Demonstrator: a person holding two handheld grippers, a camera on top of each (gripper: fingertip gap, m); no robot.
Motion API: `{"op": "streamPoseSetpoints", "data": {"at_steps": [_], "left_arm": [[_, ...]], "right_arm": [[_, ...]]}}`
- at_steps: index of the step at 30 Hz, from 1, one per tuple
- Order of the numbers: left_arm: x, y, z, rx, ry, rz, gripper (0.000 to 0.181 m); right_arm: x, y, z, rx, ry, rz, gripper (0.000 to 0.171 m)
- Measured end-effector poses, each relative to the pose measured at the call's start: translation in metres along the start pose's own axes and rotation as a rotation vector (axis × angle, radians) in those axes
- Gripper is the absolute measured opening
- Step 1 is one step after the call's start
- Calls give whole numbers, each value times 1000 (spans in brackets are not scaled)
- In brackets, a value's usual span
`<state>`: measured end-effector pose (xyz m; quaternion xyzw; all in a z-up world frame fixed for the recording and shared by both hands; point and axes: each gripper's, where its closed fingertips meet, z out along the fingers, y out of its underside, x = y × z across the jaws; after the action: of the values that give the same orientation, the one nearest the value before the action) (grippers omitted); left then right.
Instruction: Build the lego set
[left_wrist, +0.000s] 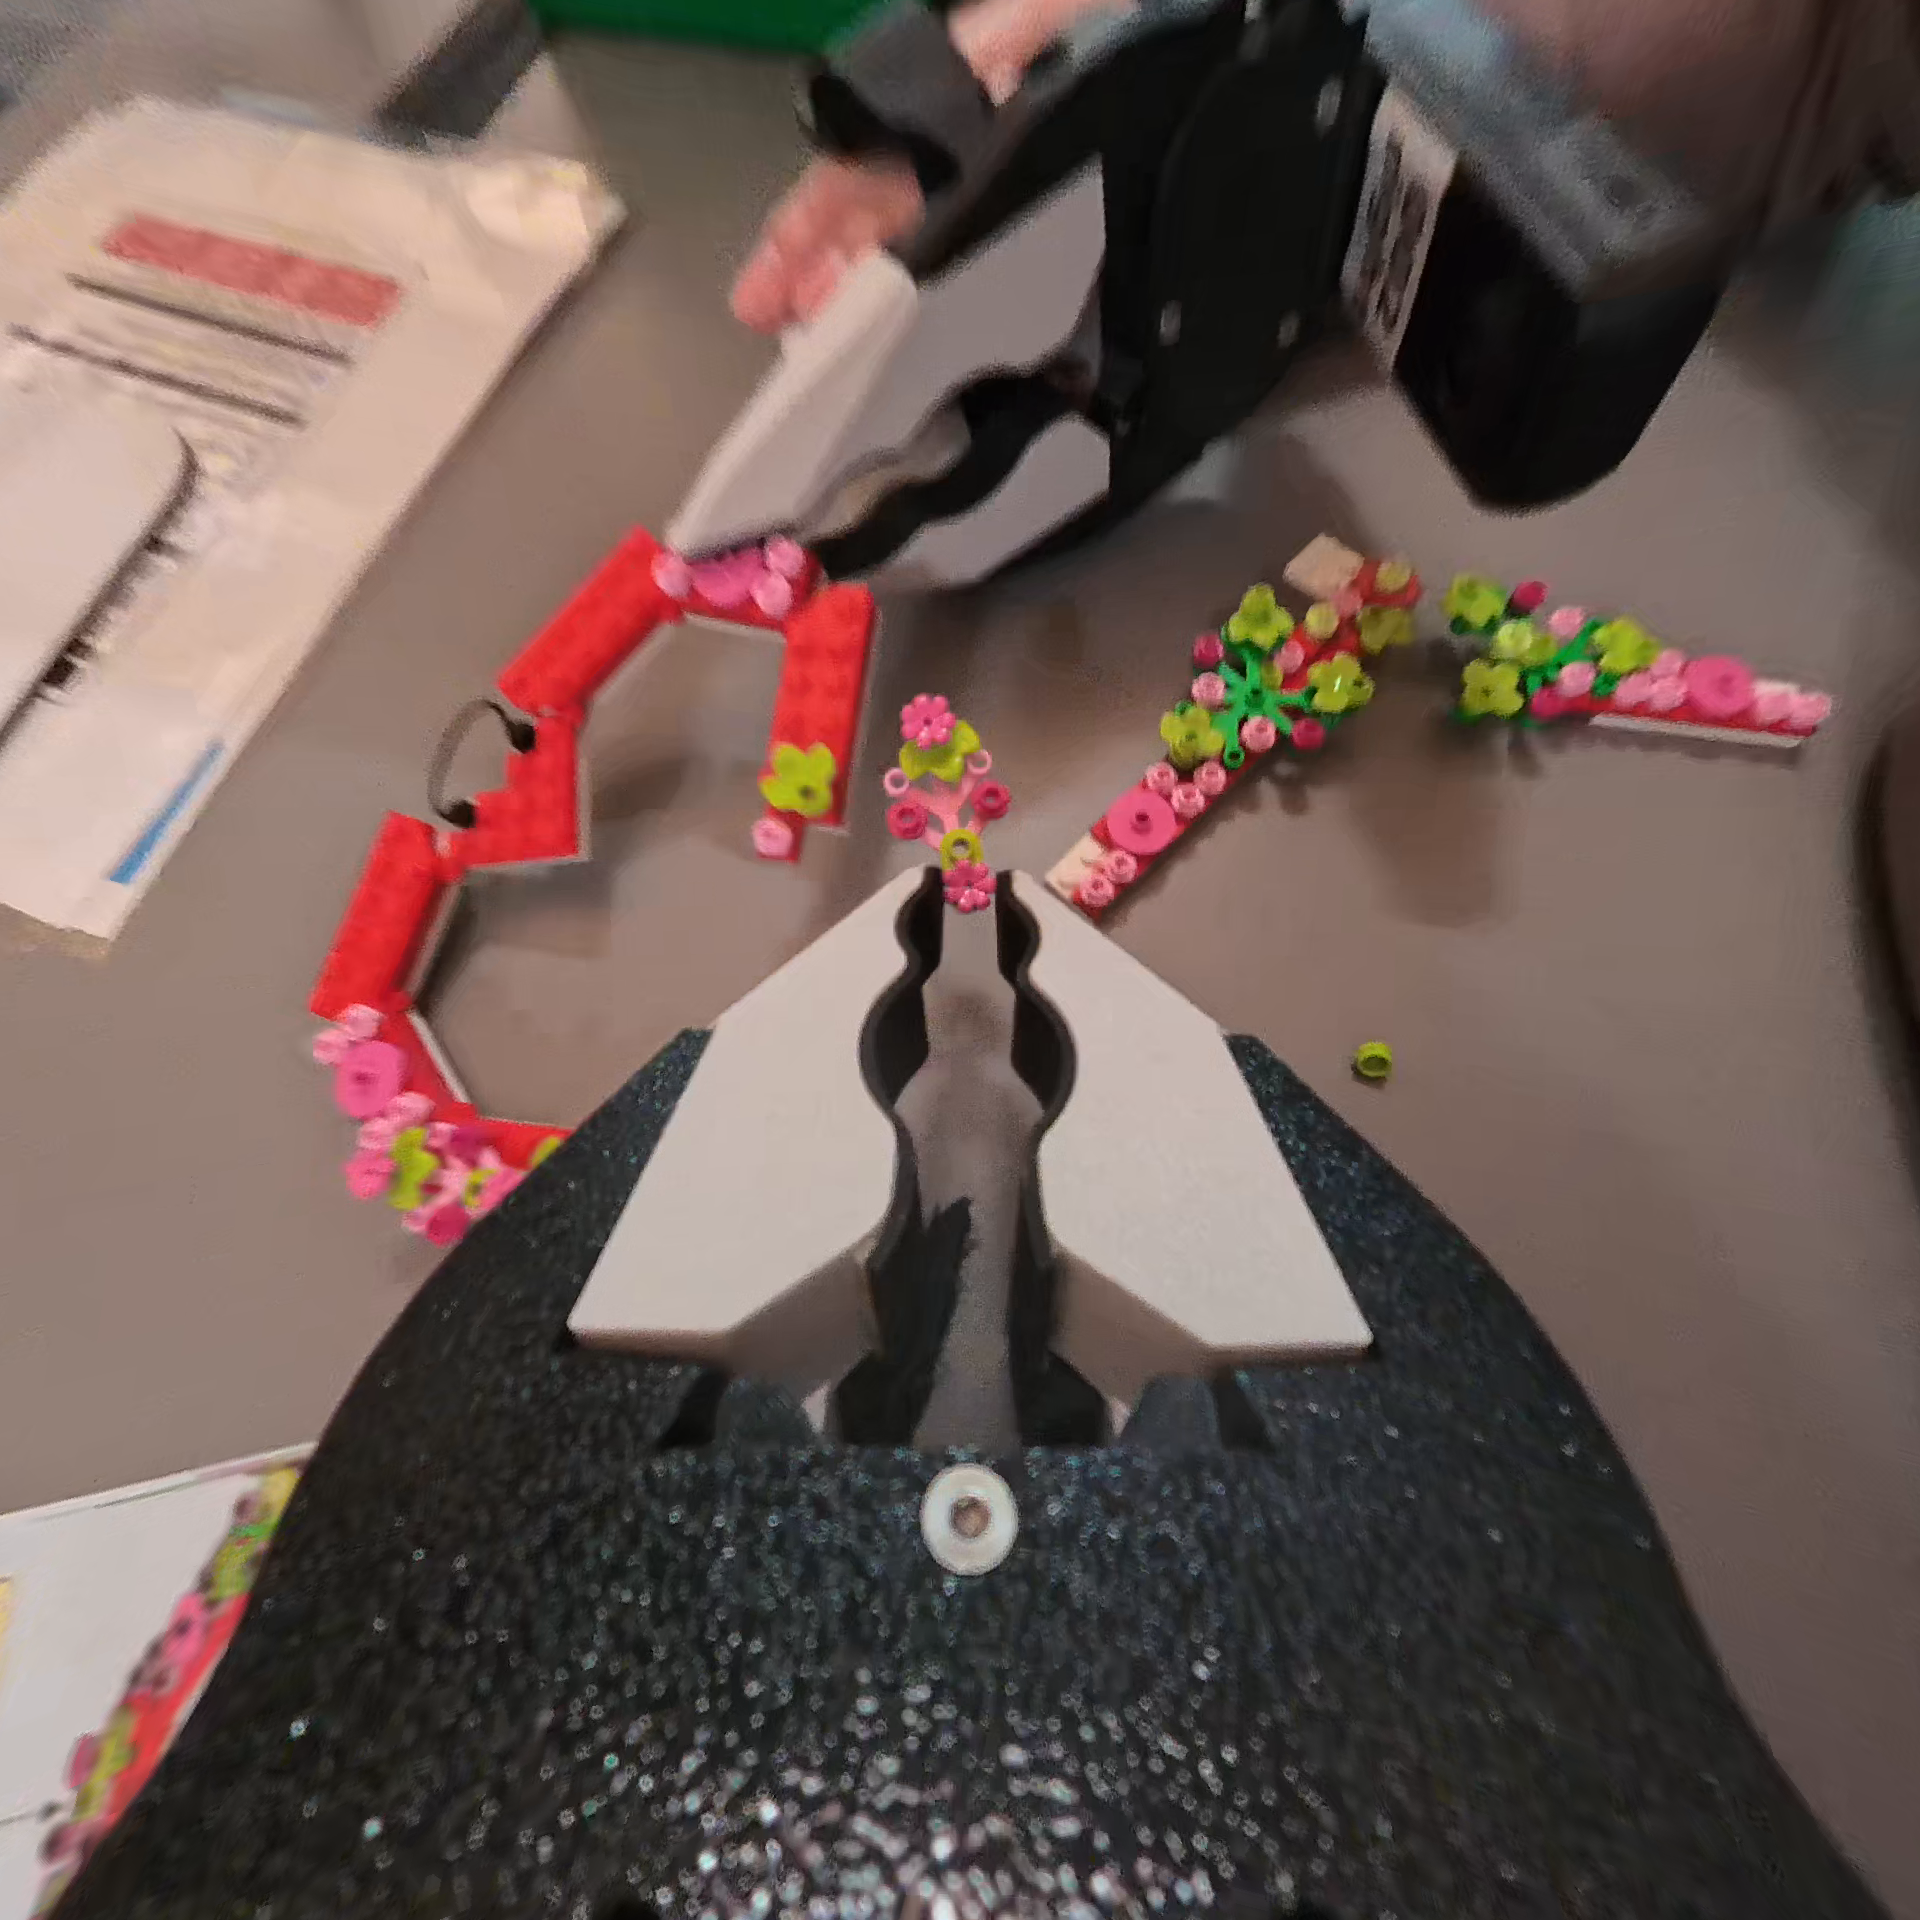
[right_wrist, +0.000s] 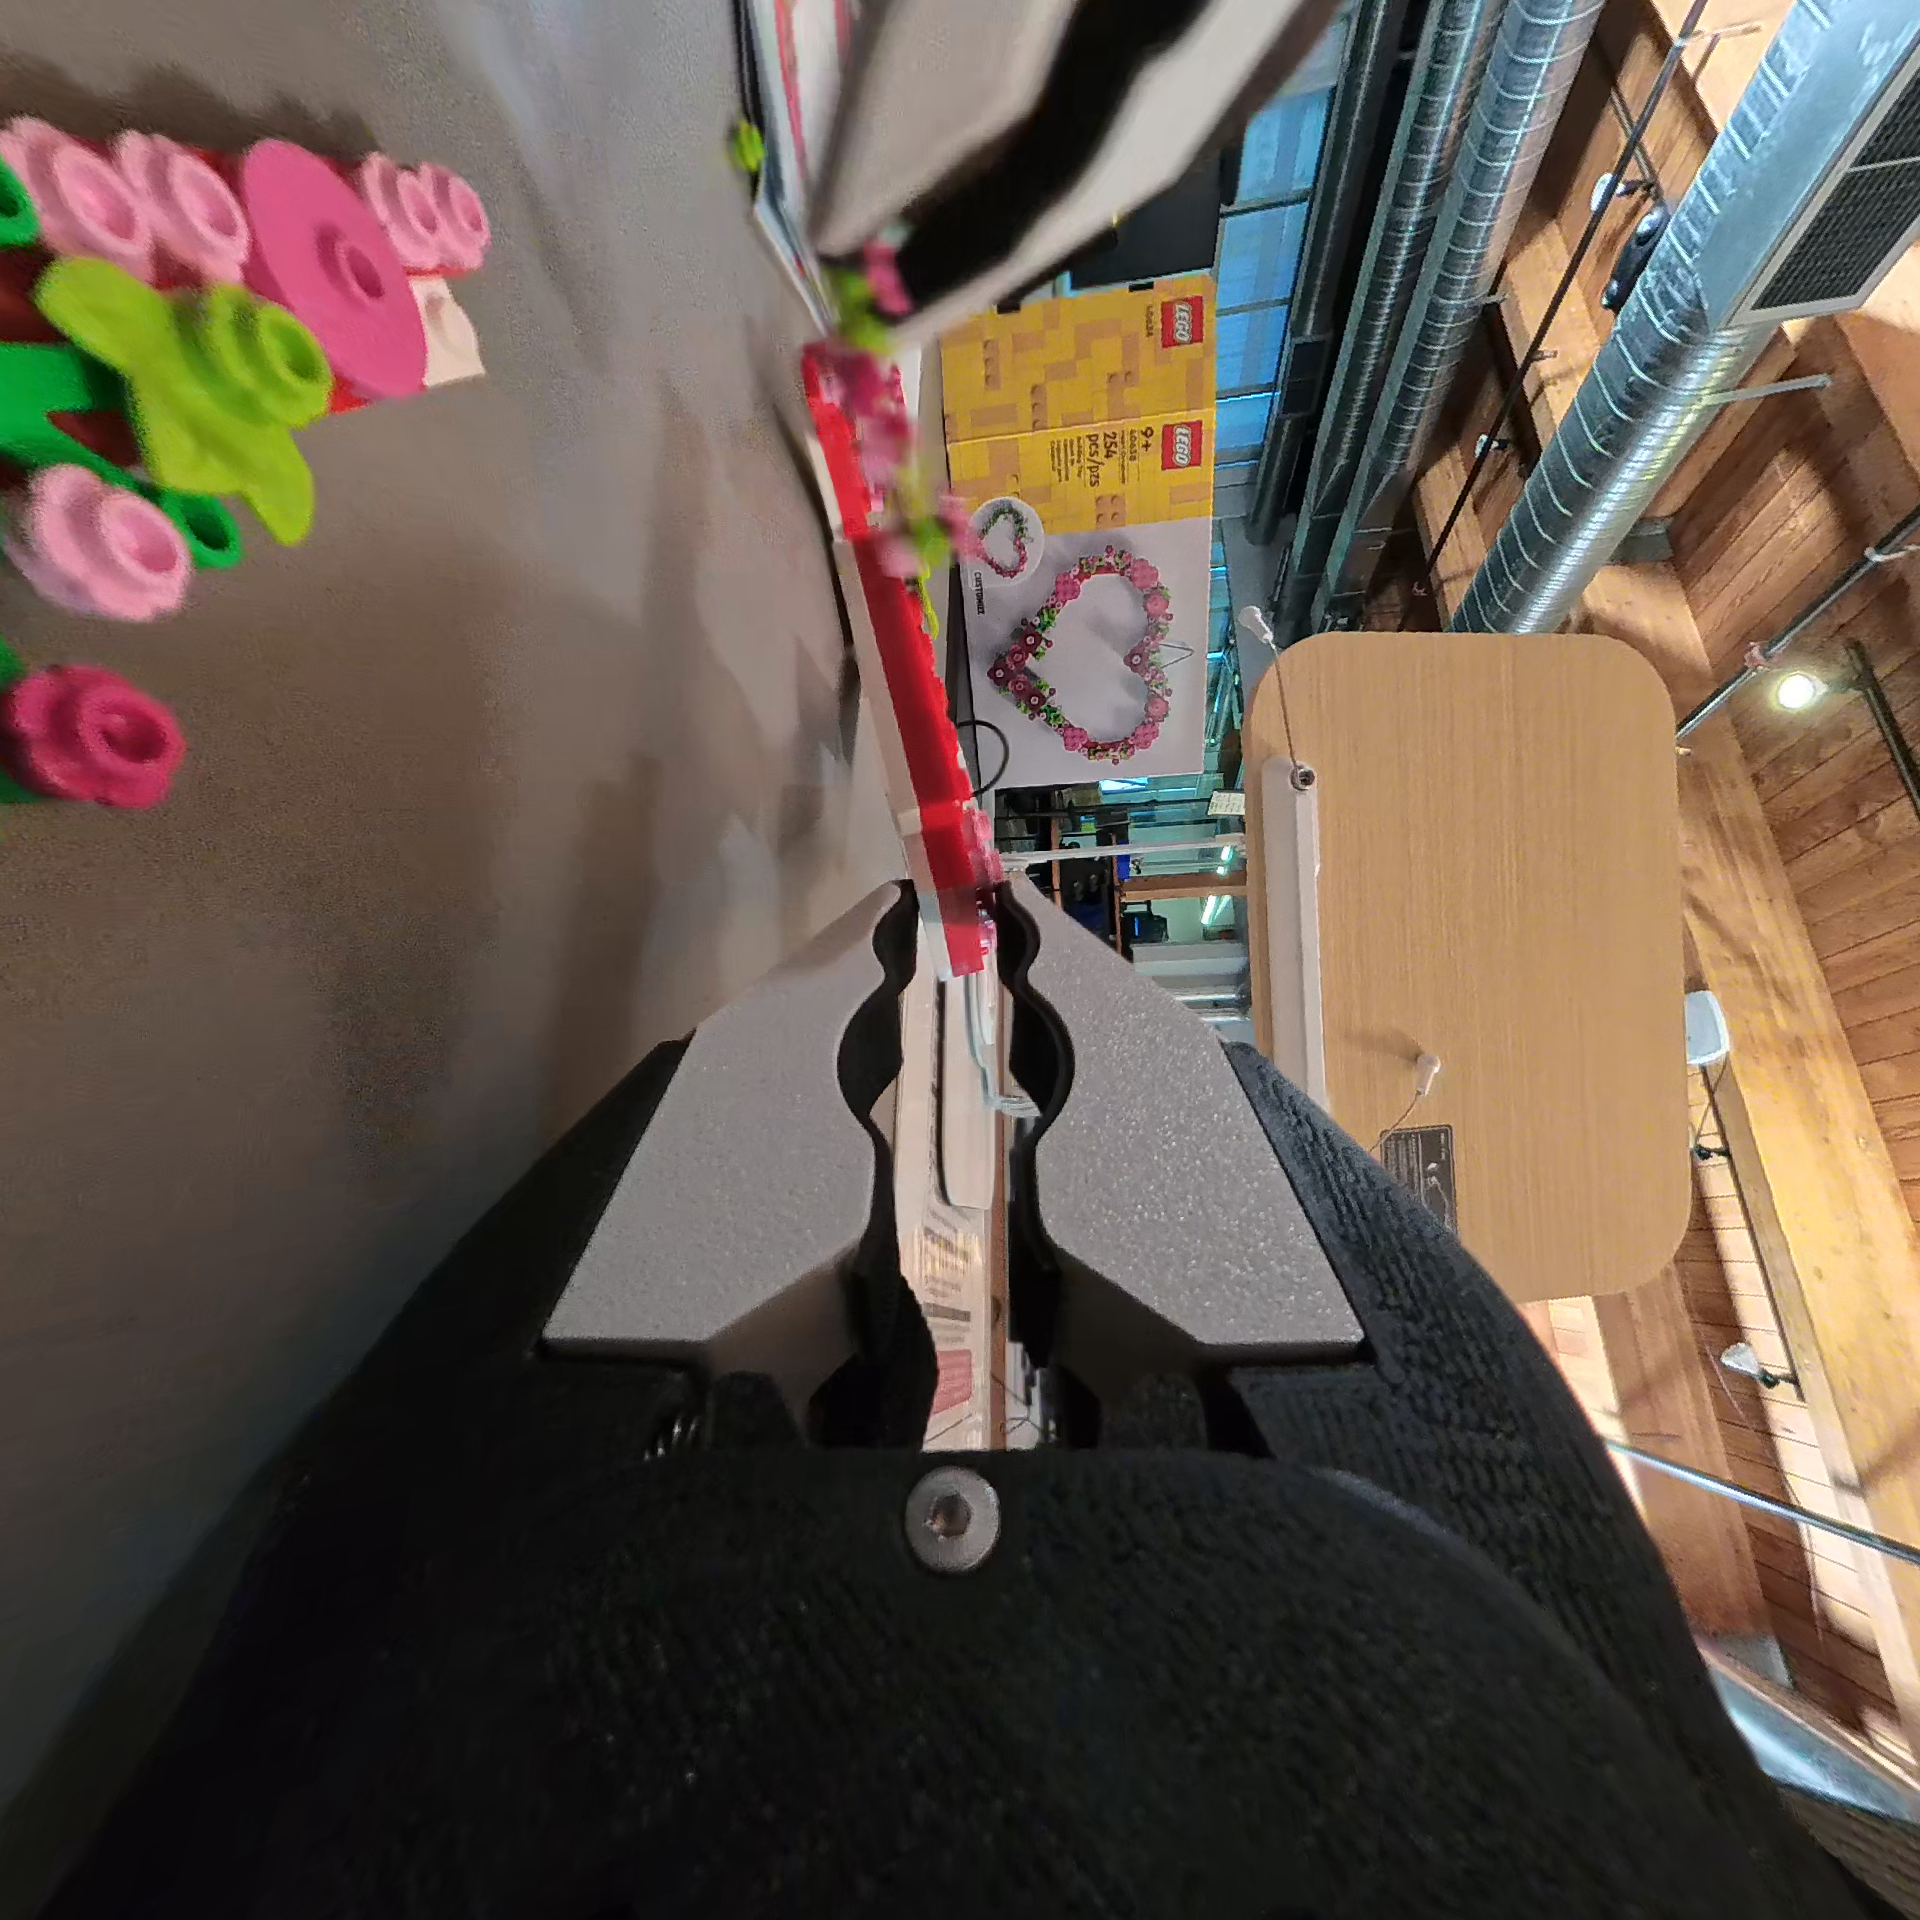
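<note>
Left claw (left_wrist: 968, 883): matt grey plastic fingers (left_wrist: 790, 1122) with a fine grain, set in a rough black body flecked with glitter; a bright metal washer (left_wrist: 967, 1519) sits at its centre. Right claw (right_wrist: 961, 920): the same grainy grey fingers (right_wrist: 1143, 1143), black housing with a ribbed, layered texture. Table (left_wrist: 1455, 1039): smooth, matt grey-brown surface. Red heart frame (left_wrist: 540, 769) and flower sprig (left_wrist: 940, 790): glossy moulded plastic. Plastic bags (left_wrist: 208, 416): thin, sheeny film. Box (right_wrist: 1091, 520): printed cardboard. Wall panelling (right_wrist: 1766, 935): warm planked wood; ducts (right_wrist: 1621, 395): ribbed silvery metal.
</note>
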<state>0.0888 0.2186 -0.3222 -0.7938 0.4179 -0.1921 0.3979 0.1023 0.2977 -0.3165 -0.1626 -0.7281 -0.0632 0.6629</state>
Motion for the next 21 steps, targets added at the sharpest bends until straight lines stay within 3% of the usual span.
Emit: {"op": "streamPoseSetpoints", "data": {"at_steps": [6,15,21], "left_arm": [[-26,-25,-10,63,106,-35,8],[-22,-31,2,53,353,51,8],[-22,-24,11,9,383,119,8]], "right_arm": [[-1,-3,-1,21,-8,9,13],[-2,-4,-1,34,-16,19,13],[-2,-4,-1,35,-17,23,13]]}}
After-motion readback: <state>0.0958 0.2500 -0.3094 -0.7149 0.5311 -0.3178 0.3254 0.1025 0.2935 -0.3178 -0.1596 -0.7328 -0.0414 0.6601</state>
